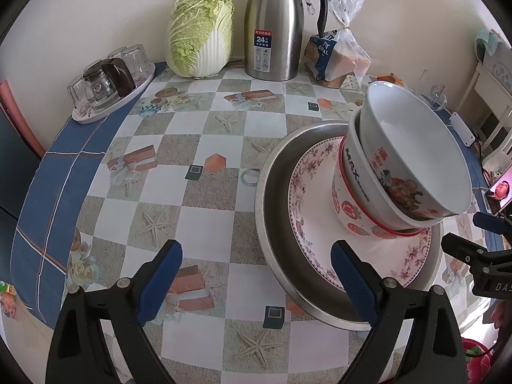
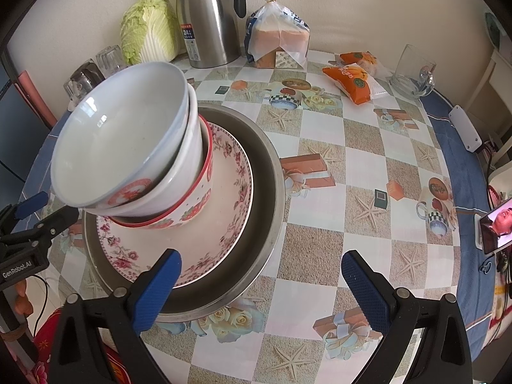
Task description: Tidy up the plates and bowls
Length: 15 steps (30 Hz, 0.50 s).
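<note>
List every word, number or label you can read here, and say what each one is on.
"MAX" on the middle bowl; smaller print beside it too small to read.
"24" on the flask label; its other characters too small.
"GenRobot.AI" on the left hand-held gripper.
"DAS", cut off by the picture's edge, on the right hand-held gripper.
Red characters on the top bowl: blurred.
Bread bag and orange packets: print unreadable.

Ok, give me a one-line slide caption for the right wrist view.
Open right gripper beside three nested bowls on a floral plate in a steel basin.
</note>
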Available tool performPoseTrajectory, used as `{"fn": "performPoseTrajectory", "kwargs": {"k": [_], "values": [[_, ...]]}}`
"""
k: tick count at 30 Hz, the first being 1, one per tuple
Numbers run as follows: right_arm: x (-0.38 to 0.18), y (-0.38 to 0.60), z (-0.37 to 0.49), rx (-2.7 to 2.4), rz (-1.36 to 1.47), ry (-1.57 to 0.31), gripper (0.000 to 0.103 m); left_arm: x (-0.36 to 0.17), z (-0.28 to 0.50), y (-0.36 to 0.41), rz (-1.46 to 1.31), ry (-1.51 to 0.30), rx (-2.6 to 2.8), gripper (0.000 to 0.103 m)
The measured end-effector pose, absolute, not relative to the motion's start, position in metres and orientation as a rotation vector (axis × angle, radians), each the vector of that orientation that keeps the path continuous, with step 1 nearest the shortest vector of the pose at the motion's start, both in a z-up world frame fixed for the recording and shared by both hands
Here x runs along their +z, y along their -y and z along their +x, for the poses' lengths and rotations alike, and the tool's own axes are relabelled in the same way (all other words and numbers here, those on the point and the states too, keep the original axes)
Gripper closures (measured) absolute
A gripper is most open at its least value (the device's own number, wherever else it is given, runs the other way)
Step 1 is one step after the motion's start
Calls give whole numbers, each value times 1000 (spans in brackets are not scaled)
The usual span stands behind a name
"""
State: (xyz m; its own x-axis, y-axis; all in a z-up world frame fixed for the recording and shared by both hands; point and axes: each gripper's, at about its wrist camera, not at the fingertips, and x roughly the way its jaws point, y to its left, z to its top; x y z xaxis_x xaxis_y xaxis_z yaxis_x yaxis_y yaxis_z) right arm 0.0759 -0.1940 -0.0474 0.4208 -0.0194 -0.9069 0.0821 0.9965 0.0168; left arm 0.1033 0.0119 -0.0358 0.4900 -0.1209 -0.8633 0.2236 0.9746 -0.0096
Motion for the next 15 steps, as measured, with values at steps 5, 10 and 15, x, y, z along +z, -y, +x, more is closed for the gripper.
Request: {"fn": "performPoseTrajectory", "kwargs": {"k": [5,10,15], "values": [[-48,194,75,-64,60,-1138,1,-36,103,-12,108,-1041,-208,9],[-48,195,75,-63,59,-1139,1,-37,103,-12,103,-1045,-207,9],[-47,194,77,-64,59,-1140,1,-37,103,-12,103,-1045,-209,9]]}}
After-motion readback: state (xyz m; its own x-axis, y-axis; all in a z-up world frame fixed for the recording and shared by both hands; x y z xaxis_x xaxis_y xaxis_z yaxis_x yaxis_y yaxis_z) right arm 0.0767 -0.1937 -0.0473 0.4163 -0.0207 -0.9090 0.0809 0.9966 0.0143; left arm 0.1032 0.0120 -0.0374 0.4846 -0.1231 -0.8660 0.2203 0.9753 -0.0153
